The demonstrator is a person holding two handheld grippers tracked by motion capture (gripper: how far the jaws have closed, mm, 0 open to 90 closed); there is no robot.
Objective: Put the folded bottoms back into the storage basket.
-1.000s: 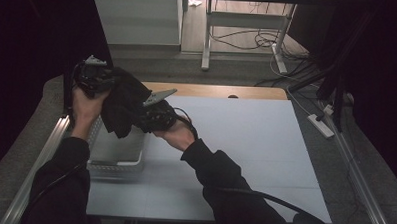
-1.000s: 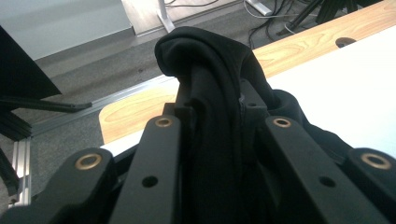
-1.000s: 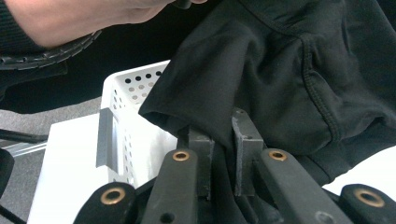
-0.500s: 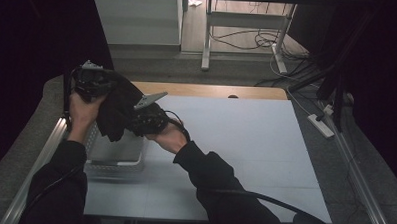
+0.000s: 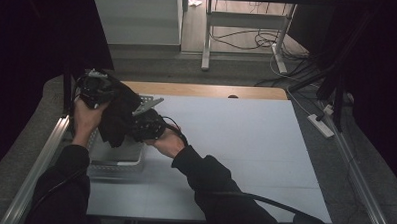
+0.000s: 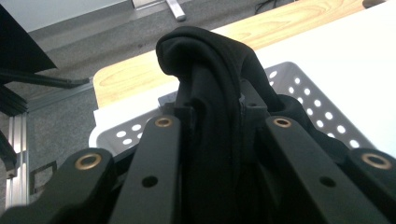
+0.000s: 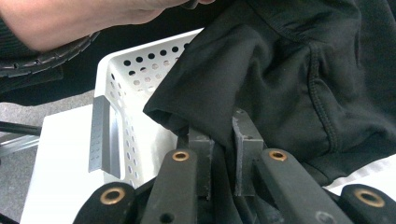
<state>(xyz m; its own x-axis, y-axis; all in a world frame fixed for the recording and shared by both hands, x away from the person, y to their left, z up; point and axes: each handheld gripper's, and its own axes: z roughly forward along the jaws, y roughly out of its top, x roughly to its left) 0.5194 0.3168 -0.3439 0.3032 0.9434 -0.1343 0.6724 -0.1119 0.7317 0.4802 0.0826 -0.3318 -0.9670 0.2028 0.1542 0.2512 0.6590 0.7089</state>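
Cloth (image 5: pixel 117 116) hangs over the basket (image 5: pixel 115 161), pinched by both the left gripper (image 5: pixel 95 87) and right gripper (image 5: pixel 147 124) — likely mid-transfer — next, lower and release.

Both arms reach forward-left, left gripper (image 5: pixel 96 86) and right gripper (image 5: pixel 145 121) clamped, close together.

Desk (image 5: pixel 245 143): white top with a bare wooden strip (image 5: pixel 207 90) along the far edge, carrying a white perforated basket (image 5: pixel 116 159) near the left edge, toward the far-left corner, basket standing directly on the white surface, its holed wall visible in both gripper views.
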